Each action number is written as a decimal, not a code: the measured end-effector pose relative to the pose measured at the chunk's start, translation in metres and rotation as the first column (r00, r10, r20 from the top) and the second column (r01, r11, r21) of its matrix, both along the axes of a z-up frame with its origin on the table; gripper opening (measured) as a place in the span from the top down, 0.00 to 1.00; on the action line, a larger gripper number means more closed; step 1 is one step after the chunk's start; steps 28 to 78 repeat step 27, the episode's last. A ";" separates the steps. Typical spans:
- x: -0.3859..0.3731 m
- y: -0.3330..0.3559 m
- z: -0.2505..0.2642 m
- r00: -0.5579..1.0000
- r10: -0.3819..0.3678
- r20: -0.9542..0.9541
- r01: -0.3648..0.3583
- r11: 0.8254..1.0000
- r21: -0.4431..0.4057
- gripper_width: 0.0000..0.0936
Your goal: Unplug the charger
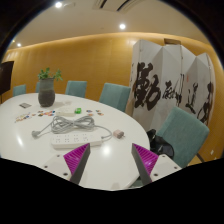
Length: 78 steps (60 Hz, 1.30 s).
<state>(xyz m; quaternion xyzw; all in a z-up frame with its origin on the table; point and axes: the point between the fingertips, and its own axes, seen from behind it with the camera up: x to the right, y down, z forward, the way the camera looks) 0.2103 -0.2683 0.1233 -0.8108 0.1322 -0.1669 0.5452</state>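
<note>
You're on the approach — gripper (110, 160) spread wide, holding nothing; next, close in on the charger (118, 133) (near the tabletop's (150, 125) front edge) beside the power strip (68, 141).

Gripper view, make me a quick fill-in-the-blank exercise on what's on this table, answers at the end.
1. The power strip lies on a ____ table.
2. The potted plant stands ____ the coiled cable, farther from the gripper.
3. The jaws stand ____, gripping nothing.
4. A folding screen bears large black ____.

Answers: white; beyond; open; calligraphy
</note>
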 end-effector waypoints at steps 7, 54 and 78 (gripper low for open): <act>-0.013 -0.022 0.004 1.000 0.008 0.019 -0.008 1.000 0.002 0.07; -0.019 -0.049 0.015 0.998 -0.008 0.066 0.006 1.000 0.028 0.07; -0.019 -0.049 0.015 0.998 -0.008 0.066 0.006 1.000 0.028 0.07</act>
